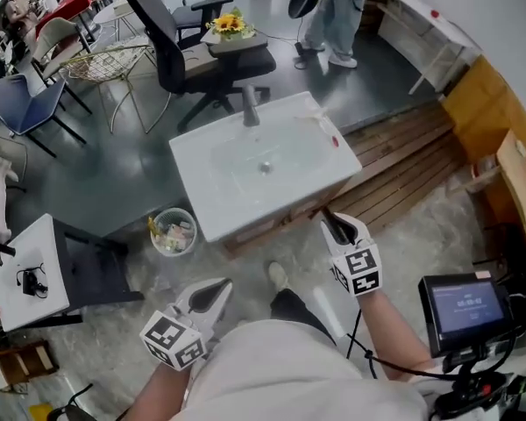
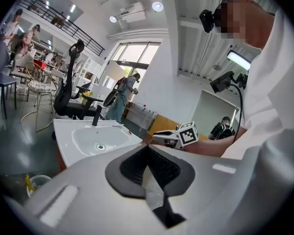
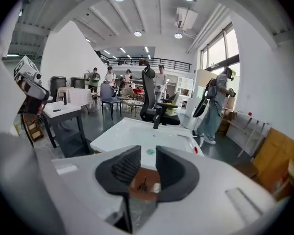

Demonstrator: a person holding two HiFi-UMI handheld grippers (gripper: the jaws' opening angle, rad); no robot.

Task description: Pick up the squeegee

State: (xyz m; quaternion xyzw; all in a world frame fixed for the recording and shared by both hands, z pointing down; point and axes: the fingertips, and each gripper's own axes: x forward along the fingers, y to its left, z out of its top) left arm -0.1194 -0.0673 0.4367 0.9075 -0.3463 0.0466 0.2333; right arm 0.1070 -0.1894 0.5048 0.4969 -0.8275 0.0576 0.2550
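Note:
A white sink (image 1: 202,202) on a low cabinet stands ahead of me, with a dark faucet (image 1: 250,109) at its back. On its right rim lies a slim pale item with a red end (image 1: 326,132), which may be the squeegee; it is too small to be sure. The same item (image 3: 195,150) shows in the right gripper view. My right gripper (image 1: 331,221) hovers just short of the sink's near right corner, its jaws apart with nothing between them (image 3: 147,154). My left gripper (image 1: 217,288) hangs lower and nearer my body, its tips together and empty (image 2: 147,150).
A small waste bin (image 1: 174,232) sits on the floor left of the sink. A white side table (image 1: 24,272) stands at the left. A black office chair (image 1: 193,60) and a standing person (image 1: 333,16) are behind the sink. Wooden planks (image 1: 403,156) lie to the right.

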